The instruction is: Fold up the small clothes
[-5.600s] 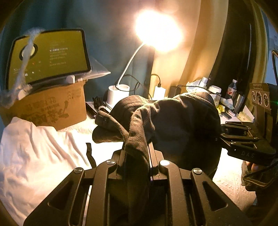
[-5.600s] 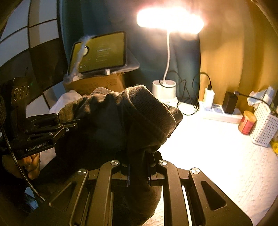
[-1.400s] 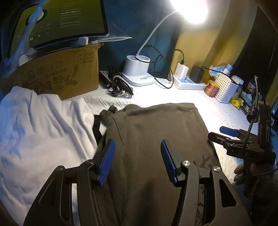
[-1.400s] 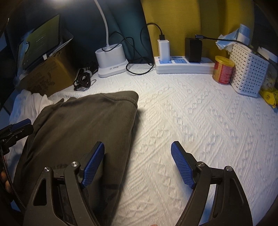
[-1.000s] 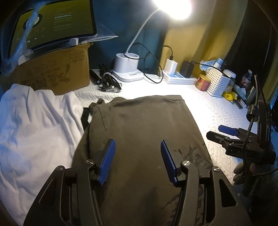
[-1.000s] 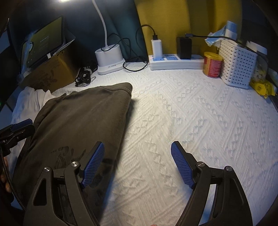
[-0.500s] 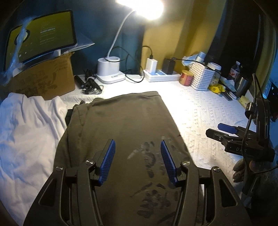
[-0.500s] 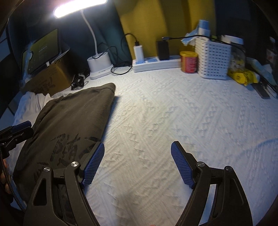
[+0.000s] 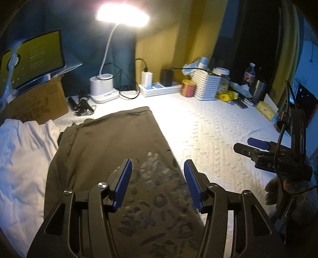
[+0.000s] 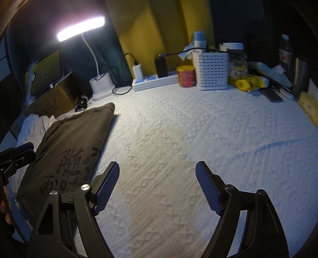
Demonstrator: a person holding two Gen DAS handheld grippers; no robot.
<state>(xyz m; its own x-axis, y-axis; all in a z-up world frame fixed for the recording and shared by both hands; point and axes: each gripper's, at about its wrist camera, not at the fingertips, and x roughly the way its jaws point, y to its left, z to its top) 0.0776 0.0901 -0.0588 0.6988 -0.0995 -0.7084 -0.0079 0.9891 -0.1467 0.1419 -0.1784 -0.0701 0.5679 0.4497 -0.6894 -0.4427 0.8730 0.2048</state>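
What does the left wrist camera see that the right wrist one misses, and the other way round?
Only the left wrist view shows the right gripper, open over the white cover, and the broad spread of white cloth beside the brown garment.

Only the right wrist view shows the left gripper from the side, and the garment's printed characters sharply.

Both show the garment lying flat, the lamp, the tablet on the box, the red can and the white basket.

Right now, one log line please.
left gripper: open, over dark shirt | right gripper: open, over bedspread | shirt flat, released
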